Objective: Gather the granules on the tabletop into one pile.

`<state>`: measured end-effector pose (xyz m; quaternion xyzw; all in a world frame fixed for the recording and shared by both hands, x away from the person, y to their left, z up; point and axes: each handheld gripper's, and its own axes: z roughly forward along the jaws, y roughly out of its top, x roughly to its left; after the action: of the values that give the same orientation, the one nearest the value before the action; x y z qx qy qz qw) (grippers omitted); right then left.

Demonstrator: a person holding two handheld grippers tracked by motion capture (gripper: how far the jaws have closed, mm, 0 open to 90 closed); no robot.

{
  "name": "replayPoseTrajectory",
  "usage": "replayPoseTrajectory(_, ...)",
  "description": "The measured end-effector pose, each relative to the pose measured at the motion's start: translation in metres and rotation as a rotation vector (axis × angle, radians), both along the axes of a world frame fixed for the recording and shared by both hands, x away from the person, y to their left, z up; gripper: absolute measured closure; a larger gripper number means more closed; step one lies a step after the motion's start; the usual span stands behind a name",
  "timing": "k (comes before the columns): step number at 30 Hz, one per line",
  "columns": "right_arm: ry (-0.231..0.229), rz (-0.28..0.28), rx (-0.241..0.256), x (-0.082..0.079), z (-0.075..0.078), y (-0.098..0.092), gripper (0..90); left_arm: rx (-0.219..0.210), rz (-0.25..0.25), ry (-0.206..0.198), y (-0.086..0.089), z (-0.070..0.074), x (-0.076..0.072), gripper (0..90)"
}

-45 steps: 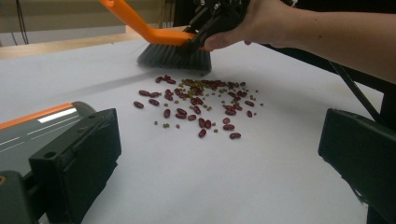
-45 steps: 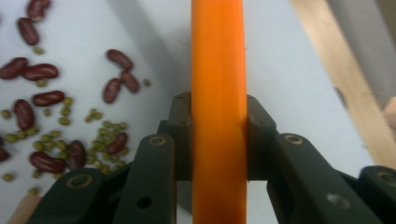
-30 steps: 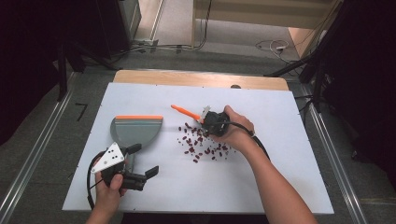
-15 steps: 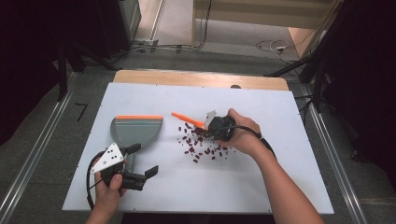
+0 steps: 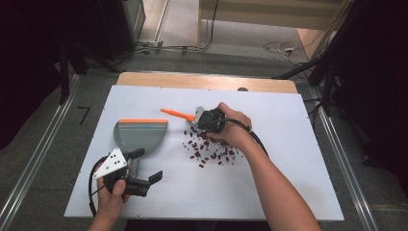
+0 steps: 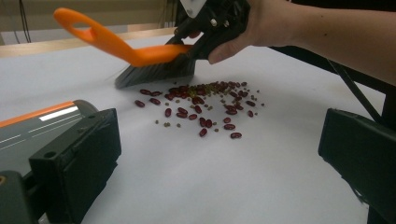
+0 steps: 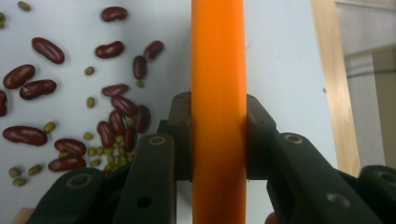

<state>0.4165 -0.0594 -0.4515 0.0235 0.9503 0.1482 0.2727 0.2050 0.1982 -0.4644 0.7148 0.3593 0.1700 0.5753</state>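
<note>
The work in hand looks like sweeping spilled beans into a dustpan, and the layout fits that reading. The right gripper (image 5: pixel 204 119) holds a small hand brush (image 6: pixel 154 70) by its orange handle (image 7: pixel 218 93), with the dark bristles set down at the far edge of the scattered beans (image 5: pixel 208 148), so that a stroke toward the person's left would drive them across the white table (image 5: pixel 288 183). The beans, red kidney beans mixed with smaller green ones, lie loosely near the table's middle, just beside the bristles. The grey dustpan (image 5: pixel 140 134), with its orange strip along the far edge, sits flat on the table to the left of the beans and clearly apart from them; I judge it is parked there as the target for the sweep. The left gripper (image 5: pixel 144 167) rests low on the table at the dustpan's near end, beside its handle, probably ready to steady or tilt it. In the right gripper view the jaws are pressed together on both sides of the orange handle, gripping it firmly. In the left gripper view the left jaws stand wide apart, with one jaw close against the dustpan's grey body and nothing clamped between them.
</note>
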Motion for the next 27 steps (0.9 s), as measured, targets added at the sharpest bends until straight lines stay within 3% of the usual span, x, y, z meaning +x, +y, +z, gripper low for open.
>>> replayPoseTrajectory(4,0.009,0.02,-0.021,-0.006,-0.002,0.001,68.3,-0.002,-0.001,-0.001,0.002,0.0,0.0,0.3)
replayPoseTrajectory(5,0.043,0.04,-0.015,-0.008,-0.001,-0.002,68.2,-0.004,0.001,0.0,0.002,0.0,0.0,0.3)
replayPoseTrajectory(9,0.068,0.082,-0.023,-0.018,-0.002,-0.009,68.0,0.0,0.001,0.0,0.0,0.0,0.0,0.3)
replayPoseTrajectory(17,0.053,0.135,-0.035,-0.037,-0.004,-0.017,67.9,0.005,-0.006,0.0,-0.003,0.0,0.0,0.3)
replayPoseTrajectory(22,0.077,0.158,-0.054,-0.046,-0.004,-0.022,67.8,0.001,-0.004,0.0,-0.002,0.0,0.0,0.3)
replayPoseTrajectory(27,0.072,0.189,-0.056,-0.05,-0.004,-0.026,67.8,0.002,-0.005,0.0,-0.002,0.0,0.0,0.3)
